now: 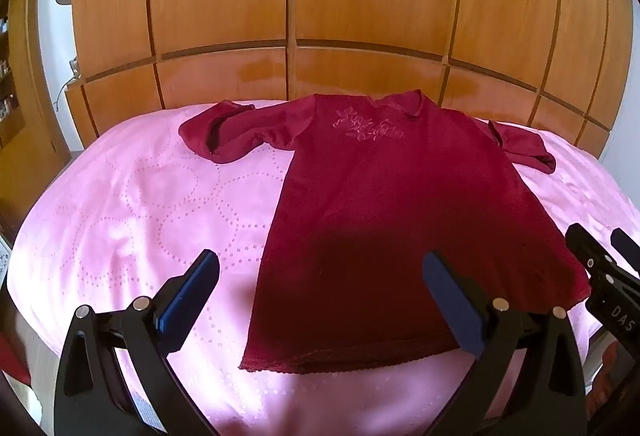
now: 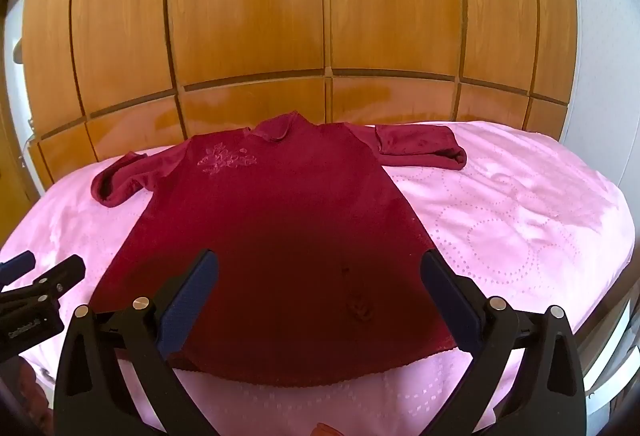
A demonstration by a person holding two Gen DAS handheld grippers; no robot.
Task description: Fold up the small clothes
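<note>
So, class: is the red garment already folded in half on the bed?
No, the red garment lies spread flat on the pink bedcover, both sleeves out.

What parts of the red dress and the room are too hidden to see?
- Dark red velvet dress: hem partly behind left hand-held gripper, left wrist view; behind right hand-held gripper, right wrist view.
- Shelf items: left wrist view, tiny, cut by edge.
- Pink quilted bedspread: near edge cut off.

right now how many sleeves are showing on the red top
2. The left sleeve lies bunched toward the bed's left side; the right sleeve stretches toward the right side. Both rest flat on the pink bedspread near the wardrobe.
</note>
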